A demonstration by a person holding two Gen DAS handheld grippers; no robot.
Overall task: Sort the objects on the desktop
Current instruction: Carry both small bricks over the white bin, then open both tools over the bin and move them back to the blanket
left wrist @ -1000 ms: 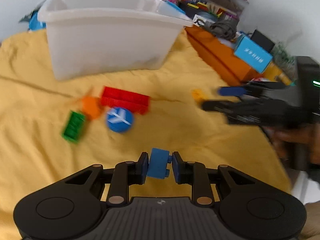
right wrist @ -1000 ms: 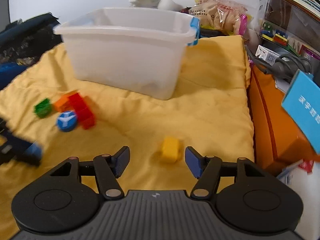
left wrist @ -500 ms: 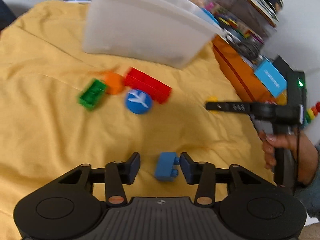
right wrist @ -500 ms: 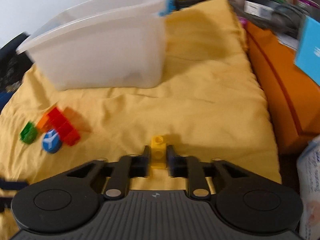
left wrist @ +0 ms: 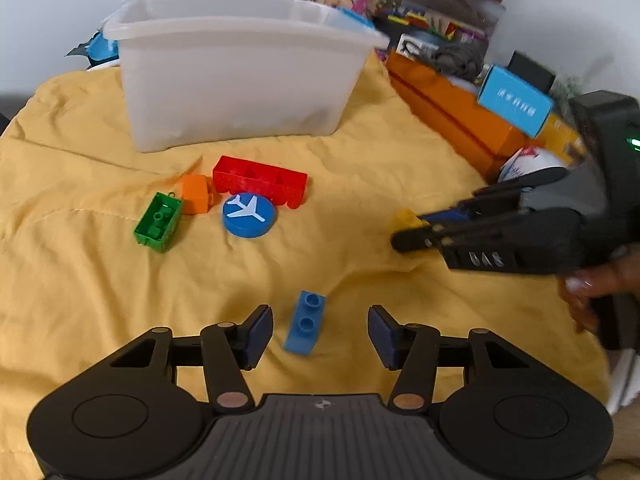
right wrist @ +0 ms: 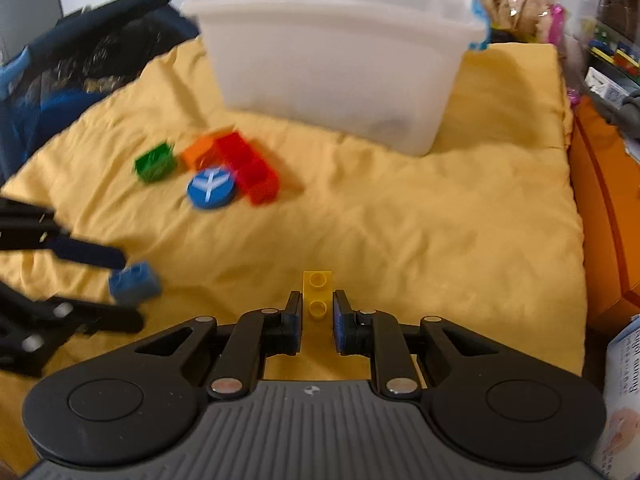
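Note:
A blue two-stud brick (left wrist: 305, 323) lies on the yellow cloth (left wrist: 80, 288) between the wide-apart fingers of my open left gripper (left wrist: 320, 330), touching neither. My right gripper (right wrist: 316, 316) is shut on a small yellow brick (right wrist: 317, 293), seen from the side in the left wrist view as the yellow brick (left wrist: 406, 218) at the fingertips. Further back lie a red brick (left wrist: 260, 180), an orange brick (left wrist: 195, 194), a green brick (left wrist: 158, 222) and a blue disc with a white plane (left wrist: 249, 215). A translucent white bin (left wrist: 240, 68) stands behind them.
An orange box (left wrist: 452, 112) with a light blue carton (left wrist: 514, 100) borders the cloth on the right. Snack bags and stacked clutter (left wrist: 424, 4) sit behind the bin. A dark bag (right wrist: 80, 68) lies at the cloth's left. A hand (left wrist: 596, 284) holds the right gripper.
My left gripper opened and let the blue brick down onto the cloth. My right gripper closed on the yellow brick.

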